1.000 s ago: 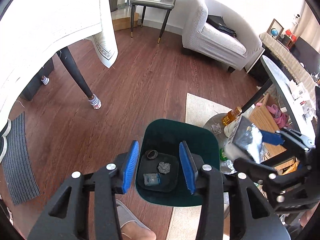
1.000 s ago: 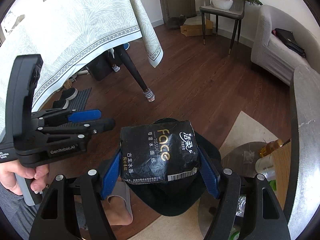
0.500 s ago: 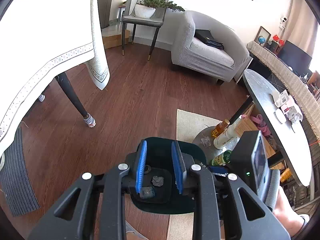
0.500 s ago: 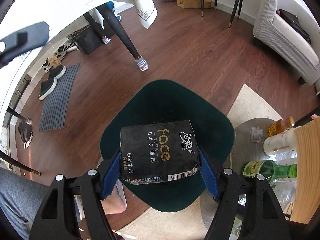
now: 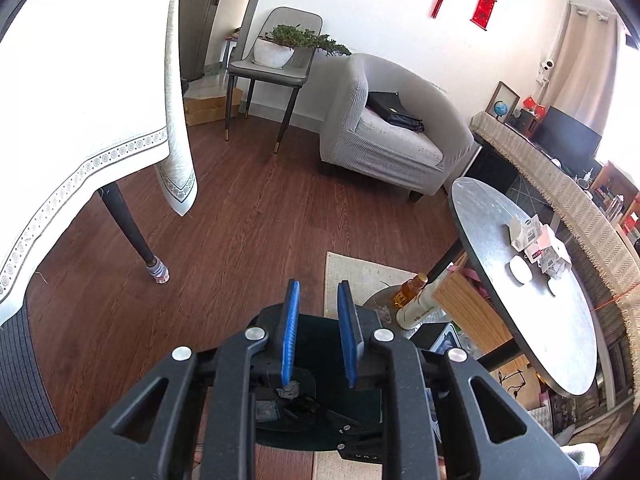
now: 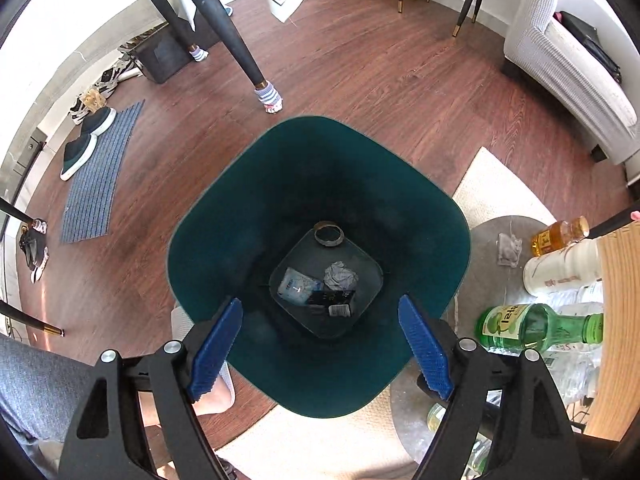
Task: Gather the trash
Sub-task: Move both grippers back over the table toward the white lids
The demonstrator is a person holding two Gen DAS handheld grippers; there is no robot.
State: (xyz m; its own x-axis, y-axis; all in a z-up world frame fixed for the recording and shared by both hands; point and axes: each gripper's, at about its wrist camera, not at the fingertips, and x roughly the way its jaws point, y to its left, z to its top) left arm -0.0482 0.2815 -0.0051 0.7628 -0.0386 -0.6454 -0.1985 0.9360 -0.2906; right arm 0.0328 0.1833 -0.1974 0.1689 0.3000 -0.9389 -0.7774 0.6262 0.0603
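Dark green trash bin (image 6: 224,216) standing on the wooden floor (image 6: 360,64), filling the middle of the right wrist view, seen straight from above. Round grey table (image 5: 532,280) at 3 o'clock in the left wrist view, well apart from the bin. Green glass bottle (image 6: 532,326) lying at 4 o'clock, just beside the bin. Right gripper (image 6: 320,348) at 6 o'clock over the bin mouth, jaws just opened wider, spread apart, nothing between them. Left gripper (image 5: 319,336) at 6 o'clock, jaws just narrowing, a small gap left, empty. Black tissue pack (image 6: 334,300) lying on the bin bottom, beside a crumpled grey paper (image 6: 340,275), a clear wrapper (image 6: 296,284) and a ring (image 6: 328,233).
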